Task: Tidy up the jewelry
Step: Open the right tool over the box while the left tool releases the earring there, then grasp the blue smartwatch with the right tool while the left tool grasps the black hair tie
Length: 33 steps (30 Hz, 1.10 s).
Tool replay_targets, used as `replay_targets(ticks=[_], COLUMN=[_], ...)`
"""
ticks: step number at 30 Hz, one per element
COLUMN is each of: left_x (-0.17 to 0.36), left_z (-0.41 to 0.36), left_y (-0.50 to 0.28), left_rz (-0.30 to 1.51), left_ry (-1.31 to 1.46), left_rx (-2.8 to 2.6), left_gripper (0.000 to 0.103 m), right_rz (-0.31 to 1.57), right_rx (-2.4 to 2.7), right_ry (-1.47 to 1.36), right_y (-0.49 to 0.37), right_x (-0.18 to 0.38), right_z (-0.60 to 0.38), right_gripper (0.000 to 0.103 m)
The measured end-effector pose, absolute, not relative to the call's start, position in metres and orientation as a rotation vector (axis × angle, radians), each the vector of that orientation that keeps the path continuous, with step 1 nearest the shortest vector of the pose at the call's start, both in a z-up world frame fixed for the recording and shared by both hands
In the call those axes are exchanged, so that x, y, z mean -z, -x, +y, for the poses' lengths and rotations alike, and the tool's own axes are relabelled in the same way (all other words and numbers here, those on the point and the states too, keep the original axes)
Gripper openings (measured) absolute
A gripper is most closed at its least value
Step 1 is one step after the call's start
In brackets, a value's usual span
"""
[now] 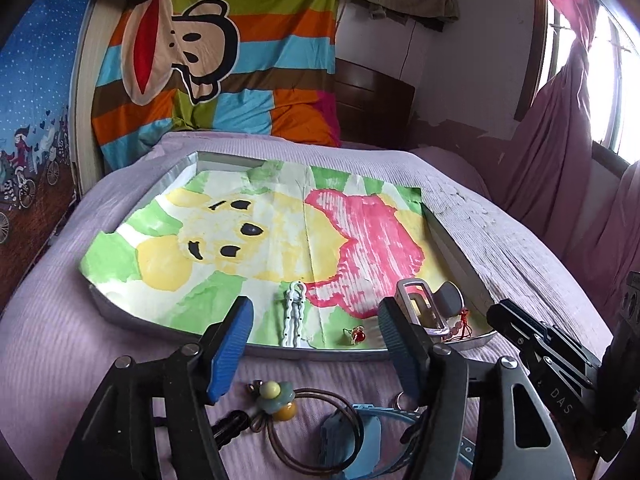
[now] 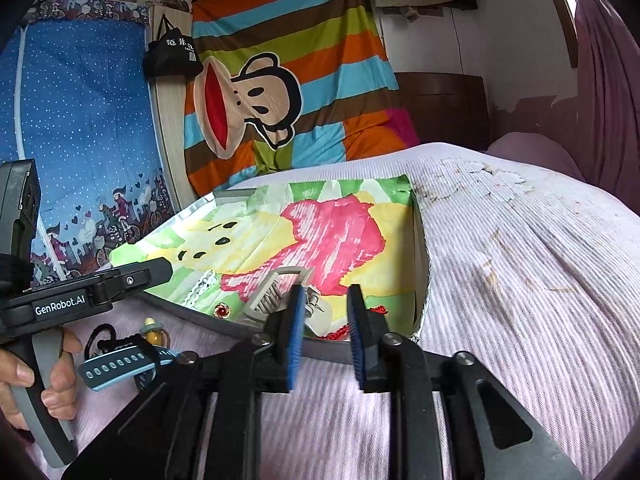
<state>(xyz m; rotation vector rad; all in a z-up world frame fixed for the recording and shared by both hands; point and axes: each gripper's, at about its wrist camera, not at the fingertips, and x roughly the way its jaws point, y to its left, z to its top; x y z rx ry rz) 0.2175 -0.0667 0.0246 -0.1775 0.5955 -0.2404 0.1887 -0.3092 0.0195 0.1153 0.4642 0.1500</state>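
A metal tray (image 1: 456, 246) (image 2: 419, 240) lined with a painted paper lies on the lilac bed. Along its near edge lie a white chain clip (image 1: 294, 312) (image 2: 199, 286), a small red earring (image 1: 356, 335) (image 2: 221, 311), a grey claw clip (image 1: 424, 308) (image 2: 276, 290) and a red bead string (image 1: 460, 324) (image 2: 342, 332). On the bedspread before the tray lie a beaded hair tie (image 1: 276, 398) (image 2: 154, 330) and a blue watch strap (image 1: 360, 432) (image 2: 116, 364). My left gripper (image 1: 316, 328) (image 2: 152, 270) hovers open above these two. My right gripper (image 2: 325, 312) (image 1: 504, 312) is open and holds nothing, at the tray's near right corner.
A person's hand (image 2: 40, 380) holds the left gripper's handle. A striped monkey-print cloth (image 1: 216, 52) and a dark headboard (image 1: 372, 96) stand behind the tray. Pink curtains (image 1: 560, 120) hang at the right. Bare bedspread (image 2: 520, 280) stretches right of the tray.
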Motion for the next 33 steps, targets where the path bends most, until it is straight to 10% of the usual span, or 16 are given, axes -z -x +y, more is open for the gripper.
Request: replay_targets(ticks=[9, 16, 33], left_x=[-0.036, -0.043, -0.037], left_z=[-0.034, -0.014, 0.012], left_y=[-0.17, -0.139, -0.085], left_rz=[0.452, 0.395, 0.368], left_ry=[0.205, 0.184, 0.088], left_rx=[0.154, 0.124, 0.079], left_gripper=[0.103, 0.103, 0.103], right_rz=[0.31, 0.213, 0.211], right_rx=[-0.179, -0.216, -0.301], right_ry=[-0.091, -0.056, 0.004], right_y=[-0.143, -0.109, -0.076], right_x=[-0.044, -0.058, -0.053], right_z=[-0.3, -0.29, -0.261], right_gripper=[0.06, 0.092, 0.101])
